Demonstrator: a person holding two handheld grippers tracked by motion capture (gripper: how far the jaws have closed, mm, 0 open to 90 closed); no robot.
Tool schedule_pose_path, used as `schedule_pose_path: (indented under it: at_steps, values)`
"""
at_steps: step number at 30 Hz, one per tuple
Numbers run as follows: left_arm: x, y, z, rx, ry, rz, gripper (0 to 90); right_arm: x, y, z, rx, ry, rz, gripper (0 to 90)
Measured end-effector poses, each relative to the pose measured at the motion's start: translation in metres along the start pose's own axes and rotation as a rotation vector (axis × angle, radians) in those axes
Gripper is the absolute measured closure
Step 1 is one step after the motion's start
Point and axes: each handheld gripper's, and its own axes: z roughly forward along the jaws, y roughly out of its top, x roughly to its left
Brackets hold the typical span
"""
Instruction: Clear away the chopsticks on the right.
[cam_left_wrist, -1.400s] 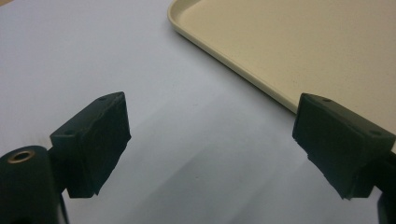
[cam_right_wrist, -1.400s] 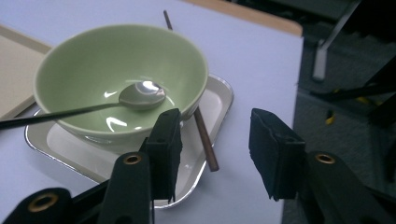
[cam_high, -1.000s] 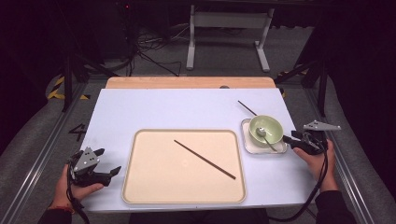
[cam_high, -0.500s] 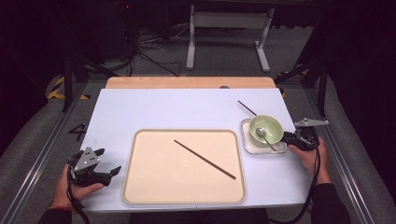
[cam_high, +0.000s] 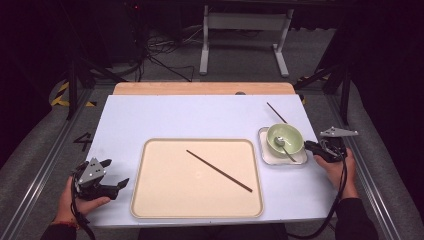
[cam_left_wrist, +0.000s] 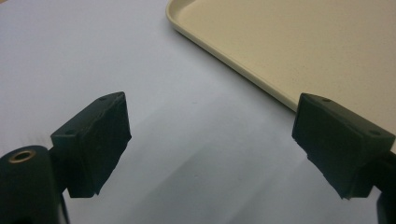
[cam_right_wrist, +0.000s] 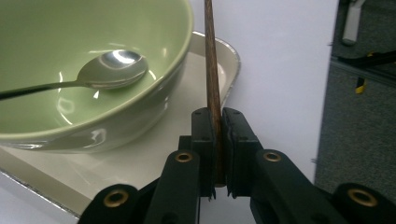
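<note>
So the chopstick (cam_right_wrist: 212, 70) is the thing in play here: in the right gripper view we see it running straight up between the right gripper (cam_right_wrist: 215, 140) pads, which have just been closing and now pinch it tight. It sits just beside the green bowl (cam_right_wrist: 93, 93), right along the edge of the small white tray (cam_right_wrist: 212, 63) the bowl stands in, and there's a metal spoon (cam_right_wrist: 107, 67) lying inside the bowl. In the high view we can make out the far end of that chopstick (cam_high: 276, 112) poking out behind the bowl (cam_high: 285, 137) over the pale counter (cam_high: 175, 120), with the right gripper (cam_high: 311, 146) just to the right of the small tray (cam_high: 265, 155). A second chopstick (cam_high: 219, 171) lies slanted across the big beige tray (cam_high: 150, 200) in the middle of the counter, well apart from the first one. Over on the near left corner, the left gripper (cam_high: 119, 185) rests low with its jaws spread wide and nothing between them; in the left gripper view we're looking at bare counter (cam_left_wrist: 93, 46) and a corner of the beige tray (cam_left_wrist: 280, 46) past the pads.
</note>
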Motion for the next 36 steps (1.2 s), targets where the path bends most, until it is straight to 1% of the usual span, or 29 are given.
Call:
schedule_pose_path:
  at_steps: [2, 5, 6, 9, 14, 21, 27, 29, 30, 31, 35, 36]
  values:
    - [0.000, 0.000, 0.000, 0.001, 0.001, 0.001, 12.6, -0.002, -0.001, -0.006, -0.023, -0.015, 0.012, 84.7]
    - [0.000, 0.000, 0.000, -0.001, 0.001, 0.000, 12.5, -0.004, -0.001, -0.014, -0.058, -0.022, 0.028, 84.6]
    - [0.000, 0.000, 0.000, -0.001, 0.002, 0.002, 12.5, -0.005, 0.000, -0.019, -0.076, -0.027, 0.041, 84.6]
    - [0.000, 0.000, -0.001, -0.002, 0.004, 0.001, 12.5, -0.005, 0.002, -0.031, -0.126, -0.022, 0.054, 84.7]
    - [0.000, 0.000, -0.001, -0.001, 0.001, 0.003, 12.4, 0.003, 0.009, -0.047, -0.185, -0.008, 0.046, 84.7]
    - [0.000, 0.000, 0.000, -0.001, 0.002, -0.001, 12.3, 0.025, 0.018, -0.065, -0.232, 0.031, -0.007, 84.7]
    - [0.000, 0.000, 0.000, 0.001, 0.000, 0.003, 12.2, 0.046, 0.027, -0.080, -0.270, 0.080, -0.052, 84.7]
    - [0.000, 0.001, -0.001, 0.001, 0.000, 0.000, 12.2, 0.054, 0.029, -0.084, -0.277, 0.102, -0.066, 84.7]
    - [0.000, 0.001, -0.001, 0.001, 0.000, 0.000, 12.2, 0.054, 0.029, -0.084, -0.277, 0.102, -0.066, 84.7]
    - [0.000, 0.001, -0.001, -0.002, -0.001, -0.001, 12.2, 0.063, 0.032, -0.087, -0.279, 0.116, -0.087, 84.6]
    - [-0.001, 0.002, -0.002, -0.004, 0.002, 0.003, 12.2, 0.082, 0.037, -0.092, -0.282, 0.152, -0.124, 84.6]
    - [-0.001, 0.001, -0.001, -0.007, -0.003, 0.002, 12.2, 0.082, 0.037, -0.092, -0.282, 0.152, -0.124, 84.6]
